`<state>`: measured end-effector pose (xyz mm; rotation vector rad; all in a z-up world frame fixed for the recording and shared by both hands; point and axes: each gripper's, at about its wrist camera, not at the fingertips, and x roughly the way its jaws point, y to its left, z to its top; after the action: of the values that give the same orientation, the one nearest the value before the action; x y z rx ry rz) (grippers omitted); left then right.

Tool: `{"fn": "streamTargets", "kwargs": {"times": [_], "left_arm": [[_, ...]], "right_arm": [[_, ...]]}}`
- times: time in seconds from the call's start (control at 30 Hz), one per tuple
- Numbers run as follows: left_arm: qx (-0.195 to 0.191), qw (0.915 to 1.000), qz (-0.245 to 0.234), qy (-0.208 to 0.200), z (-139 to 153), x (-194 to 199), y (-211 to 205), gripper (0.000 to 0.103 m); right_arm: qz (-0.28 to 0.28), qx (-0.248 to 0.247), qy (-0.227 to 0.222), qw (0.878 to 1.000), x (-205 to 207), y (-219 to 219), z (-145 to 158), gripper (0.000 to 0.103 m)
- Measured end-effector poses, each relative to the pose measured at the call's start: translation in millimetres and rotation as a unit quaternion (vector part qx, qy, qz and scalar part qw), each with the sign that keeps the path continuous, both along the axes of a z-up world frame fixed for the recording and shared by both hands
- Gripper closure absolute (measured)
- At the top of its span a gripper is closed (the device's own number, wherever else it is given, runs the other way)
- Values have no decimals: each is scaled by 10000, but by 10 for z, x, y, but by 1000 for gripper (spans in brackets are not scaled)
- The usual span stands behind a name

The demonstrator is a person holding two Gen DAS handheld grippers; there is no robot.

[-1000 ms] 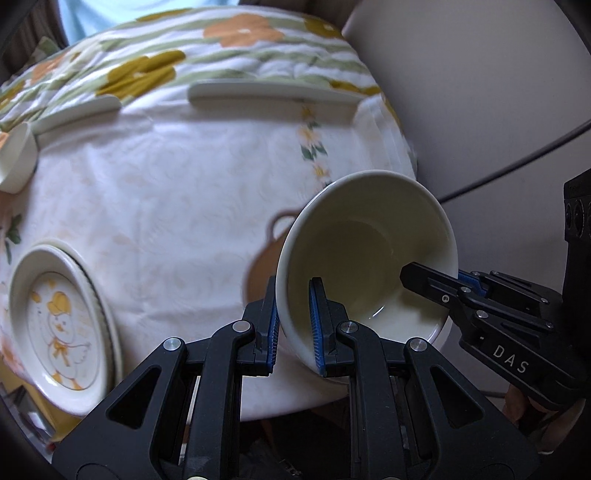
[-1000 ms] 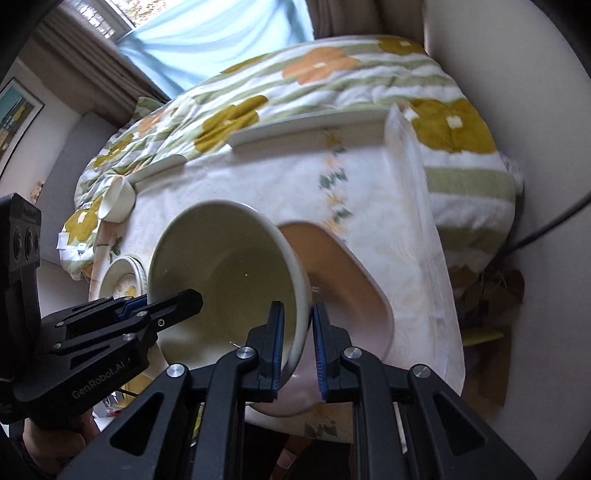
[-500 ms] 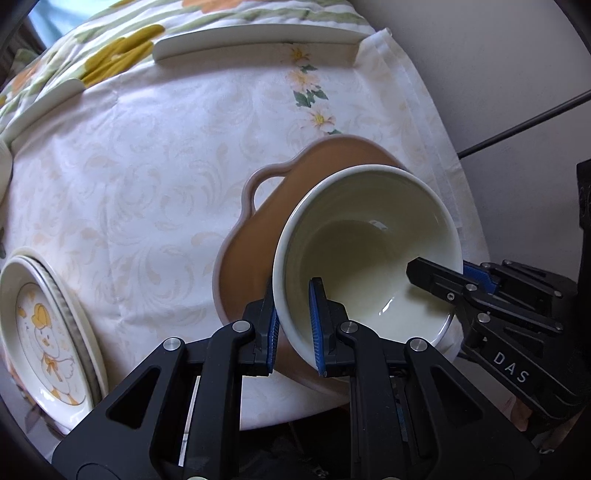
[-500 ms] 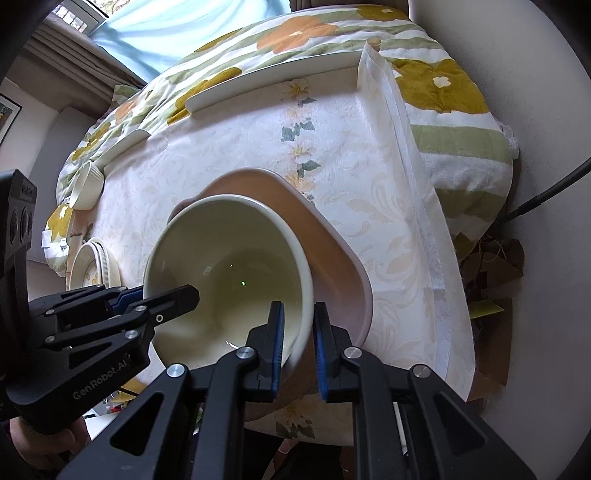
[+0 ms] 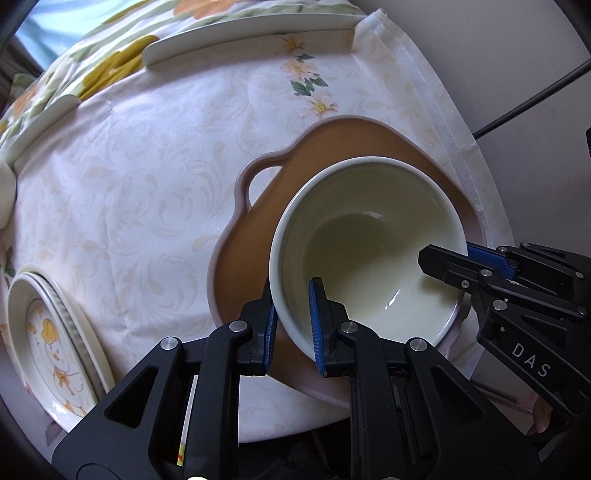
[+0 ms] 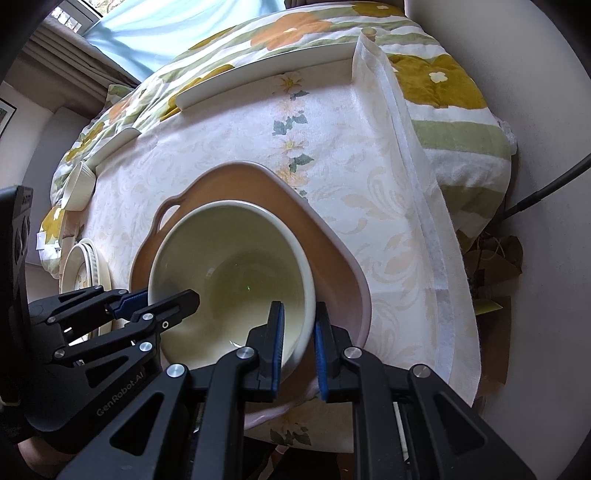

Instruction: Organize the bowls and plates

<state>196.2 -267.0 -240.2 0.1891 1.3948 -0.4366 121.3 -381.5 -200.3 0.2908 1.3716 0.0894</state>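
Observation:
A large cream bowl [image 5: 369, 236] [image 6: 229, 266] is held by both grippers over a brown handled dish [image 5: 332, 144] [image 6: 240, 181] near the table's front right corner. My left gripper [image 5: 293, 317] is shut on the bowl's near-left rim. My right gripper [image 6: 298, 339] is shut on its near-right rim and shows at the right of the left wrist view [image 5: 461, 258]. The bowl sits low in the dish, slightly tilted; whether it touches the dish is unclear.
Stacked duck-pattern plates [image 5: 51, 332] [image 6: 83, 273] lie at the front left. A small cream bowl [image 6: 79, 182] stands further left. Two long white platters [image 5: 251, 33] [image 6: 266, 79] lie along the far edge. The table's right edge [image 6: 436, 221] drops off close by.
Both grippers have lowered the cream bowl toward the table and over the brown dish, which now shows fully around it.

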Motion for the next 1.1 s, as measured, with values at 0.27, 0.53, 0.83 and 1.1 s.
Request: {"fn": "streamTargets", "kwargs": {"times": [0.27, 0.53, 0.83, 1.1], "left_arm": [[124, 9998, -31, -134, 131, -75, -45, 90], [-57, 9984, 40, -559, 519, -175, 67, 90], [-466, 9695, 1012, -2183, 1458, -364, 803, 85], [-56, 9219, 2113, -3247, 1866, -485, 1668, 0]], "right_arm": [[-120, 0, -24, 9999, -9, -19, 81, 89], [-107, 14, -430, 9990, -114, -71, 497, 89], [829, 145, -1736, 9812, -106, 261, 1160, 89], [1647, 543, -2526, 9519, 239, 878, 1478, 18]]}}
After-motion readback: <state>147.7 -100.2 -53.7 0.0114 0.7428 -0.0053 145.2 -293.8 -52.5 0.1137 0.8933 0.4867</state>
